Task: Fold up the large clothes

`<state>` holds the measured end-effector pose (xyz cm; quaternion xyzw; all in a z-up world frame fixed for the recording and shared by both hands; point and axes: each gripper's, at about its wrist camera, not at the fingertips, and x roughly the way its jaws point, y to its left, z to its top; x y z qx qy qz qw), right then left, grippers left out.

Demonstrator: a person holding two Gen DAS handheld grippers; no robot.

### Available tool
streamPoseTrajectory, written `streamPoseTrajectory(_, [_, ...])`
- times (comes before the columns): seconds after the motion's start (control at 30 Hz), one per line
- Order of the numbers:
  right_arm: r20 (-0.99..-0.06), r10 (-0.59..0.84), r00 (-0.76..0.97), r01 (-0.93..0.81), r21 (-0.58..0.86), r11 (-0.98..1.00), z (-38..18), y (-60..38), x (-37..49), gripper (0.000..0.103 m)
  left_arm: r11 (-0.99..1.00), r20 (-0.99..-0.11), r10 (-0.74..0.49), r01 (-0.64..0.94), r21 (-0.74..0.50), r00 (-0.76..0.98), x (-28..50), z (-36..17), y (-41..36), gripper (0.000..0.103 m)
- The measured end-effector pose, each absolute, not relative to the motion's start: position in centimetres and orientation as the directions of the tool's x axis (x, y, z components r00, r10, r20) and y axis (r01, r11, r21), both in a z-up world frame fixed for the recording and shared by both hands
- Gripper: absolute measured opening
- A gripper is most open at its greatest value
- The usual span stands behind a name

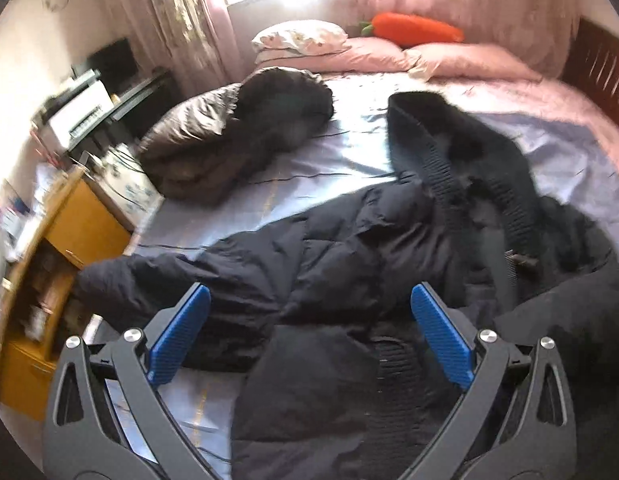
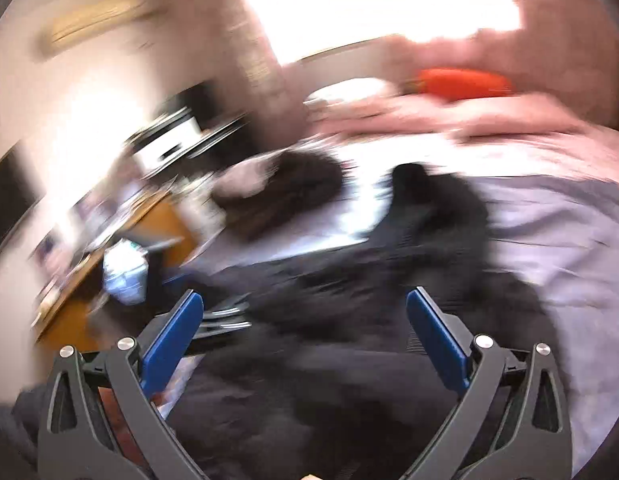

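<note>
A large black puffer coat (image 1: pixel 349 256) with a fur-trimmed hood (image 1: pixel 469 144) lies spread and rumpled on the bed (image 1: pixel 349 148); one sleeve (image 1: pixel 141 280) reaches toward the left edge. My left gripper (image 1: pixel 309 300) is open and empty, hovering over the coat's lower part. The right wrist view is motion-blurred. It shows the same coat (image 2: pixel 349 288) below my right gripper (image 2: pixel 303 304), which is open and empty.
A second dark brown puffer jacket (image 1: pixel 237 128) lies bundled at the far left of the bed. Pink pillows (image 1: pixel 389 56) and an orange carrot plush (image 1: pixel 417 32) sit at the headboard. A wooden desk (image 1: pixel 65 248) with clutter stands left of the bed.
</note>
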<state>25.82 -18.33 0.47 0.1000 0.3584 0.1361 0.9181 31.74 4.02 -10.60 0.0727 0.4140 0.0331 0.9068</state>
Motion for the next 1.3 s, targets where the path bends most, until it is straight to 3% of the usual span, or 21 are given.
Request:
streamPoseTrajectory(0.07, [-0.703, 0.217, 0.677, -0.037, 0.262, 0.964, -2.3, -21.6, 25.5, 0.099, 0.997, -0.768, 0.001, 0.055, 0.047, 0.64, 31.4, -10.4, 3.3, 0.101])
streamPoseTrajectory(0.17, [-0.763, 0.224, 0.607, 0.111, 0.361, 0.926, -6.9, -26.4, 25.8, 0.077, 0.968, -0.768, -0.235, 0.217, -0.127, 0.596, 30.0, -10.3, -1.0, 0.101])
streamPoseTrajectory(0.23, [-0.795, 0.273, 0.542, 0.165, 0.42, 0.893, -9.4, -27.6, 26.6, 0.055, 0.928, -0.767, -0.307, 0.356, -0.11, 0.564, 28.8, -10.9, -6.2, 0.101])
streamPoseTrajectory(0.27, [-0.811, 0.235, 0.536, 0.188, 0.385, 0.904, -10.1, -26.8, 27.1, 0.054, 0.918, -0.775, -0.304, 0.389, -0.081, 0.555, 28.5, -11.4, -8.2, 0.101])
streamPoseTrajectory(0.4, [-0.889, 0.088, 0.45, 0.179, 0.186, 0.966, -13.1, -25.2, 28.1, 0.054, 0.909, -0.877, -0.189, 0.418, 0.014, 0.441, 30.2, -17.5, -13.3, 0.098])
streamPoseTrajectory(0.5, [-0.927, 0.073, 0.368, 0.138, 0.132, 0.982, -19.0, -25.0, 29.5, 0.054, 0.936, -0.944, -0.163, 0.347, -0.056, 0.286, 33.3, -23.9, -11.5, 0.1])
streamPoseTrajectory(0.6, [-0.913, 0.002, 0.407, 0.022, 0.012, 1.0, -21.5, -23.3, 29.4, 0.056, 0.934, -0.947, -0.146, 0.355, -0.036, 0.287, 34.0, -25.7, -10.8, 0.101])
streamPoseTrajectory(0.67, [-0.914, 0.032, 0.404, 0.005, 0.037, 0.999, -20.2, -23.5, 29.6, 0.056, 0.932, -0.948, -0.108, 0.362, 0.008, 0.3, 33.8, -26.1, -11.3, 0.101])
streamPoseTrajectory(0.77, [-0.869, 0.146, 0.472, 0.07, 0.203, 0.977, -15.3, -26.1, 28.4, 0.056, 0.927, -0.945, -0.099, 0.375, 0.026, 0.311, 33.6, -26.1, -10.9, 0.101])
streamPoseTrajectory(0.83, [-0.871, 0.116, 0.477, 0.075, 0.172, 0.982, -13.0, -27.0, 26.8, 0.056, 0.929, -0.947, -0.11, 0.37, 0.01, 0.302, 33.7, -26.0, -10.4, 0.101])
streamPoseTrajectory(0.93, [-0.911, 0.072, 0.406, 0.082, 0.115, 0.99, -14.6, -27.6, 25.8, 0.058, 0.932, -0.947, -0.106, 0.363, 0.011, 0.302, 33.8, -26.2, -10.0, 0.101])
streamPoseTrajectory(1.03, [-0.967, 0.027, 0.253, 0.113, 0.058, 0.992, -22.0, -28.5, 25.5, 0.061, 0.933, -0.947, -0.086, 0.358, 0.032, 0.309, 33.6, -26.3, -11.1, 0.101])
streamPoseTrajectory(1.1, [-0.96, 0.051, 0.275, 0.111, 0.084, 0.99, -23.3, -29.0, 25.4, 0.065, 0.931, -0.947, -0.074, 0.362, 0.047, 0.313, 33.7, -26.6, -11.5, 0.101])
streamPoseTrajectory(1.2, [-0.953, 0.045, 0.3, 0.121, 0.085, 0.989, -20.8, -29.2, 25.1, 0.065, 0.938, -0.946, -0.104, 0.346, 0.008, 0.305, 34.0, -25.4, -11.1, 0.101])
streamPoseTrajectory(1.3, [-0.905, 0.057, 0.422, 0.084, 0.102, 0.991, -16.4, -28.5, 23.5, 0.079, 0.963, -0.872, -0.147, 0.268, -0.019, 0.467, 34.0, -19.0, -6.5, 0.101])
